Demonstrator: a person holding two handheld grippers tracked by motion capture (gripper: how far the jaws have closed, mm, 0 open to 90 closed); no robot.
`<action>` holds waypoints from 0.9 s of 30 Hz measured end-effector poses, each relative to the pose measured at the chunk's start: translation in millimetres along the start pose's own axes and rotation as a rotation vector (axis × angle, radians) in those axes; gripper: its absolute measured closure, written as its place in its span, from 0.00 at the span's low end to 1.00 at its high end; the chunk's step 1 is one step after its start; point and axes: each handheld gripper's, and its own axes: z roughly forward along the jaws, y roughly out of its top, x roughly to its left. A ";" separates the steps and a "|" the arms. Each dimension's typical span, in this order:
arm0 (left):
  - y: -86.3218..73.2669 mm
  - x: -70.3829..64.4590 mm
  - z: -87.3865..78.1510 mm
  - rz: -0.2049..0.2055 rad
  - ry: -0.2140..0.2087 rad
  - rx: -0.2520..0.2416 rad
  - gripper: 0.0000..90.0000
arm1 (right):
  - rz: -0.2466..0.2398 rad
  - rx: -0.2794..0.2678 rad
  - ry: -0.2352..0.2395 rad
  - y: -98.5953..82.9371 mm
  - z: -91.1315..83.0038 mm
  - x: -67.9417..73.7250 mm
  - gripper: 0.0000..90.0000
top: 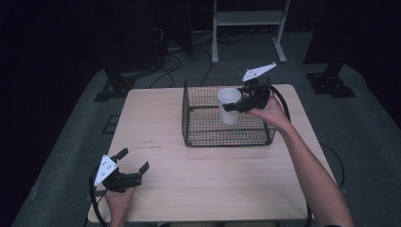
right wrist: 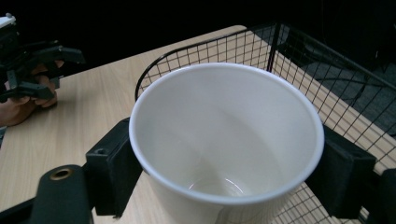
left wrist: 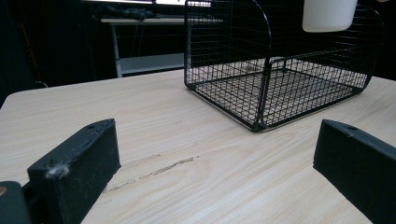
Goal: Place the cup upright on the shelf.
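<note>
Left claw (top: 135, 161): held low over the near-left corner of the counter (top: 156, 189), jaws spread wide with bare wood between them; in the left gripper view they stand far apart at the bottom edges, clear of everything.
Left hand (top: 118, 198): wrapped around the grip from below, at the counter's front edge.
Counter: pale wood grain, with a faint scuff between the left jaws in the left gripper view.
Wire basket (top: 189, 118): black mesh, standing on the far middle-right of the counter, well apart from the left claw.
Paper cup (top: 229, 105): white, upright, mouth open upward, held above the basket's floor inside its walls.
Right claw (top: 235, 106): pinching the cup from both sides just under its rim.
</note>
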 end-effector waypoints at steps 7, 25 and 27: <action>0.0 -0.1 -0.2 0.000 -0.002 -0.003 0.00 | 0.001 0.001 0.002 5.8 11.5 -7.9 0.22; 0.3 -0.2 -0.8 0.006 -0.003 -0.007 0.00 | 0.046 0.012 -0.008 -5.2 48.5 -33.9 0.22; 0.3 -0.4 -0.8 0.007 -0.003 -0.008 0.00 | 0.049 0.012 -0.002 -6.0 52.2 -35.3 0.22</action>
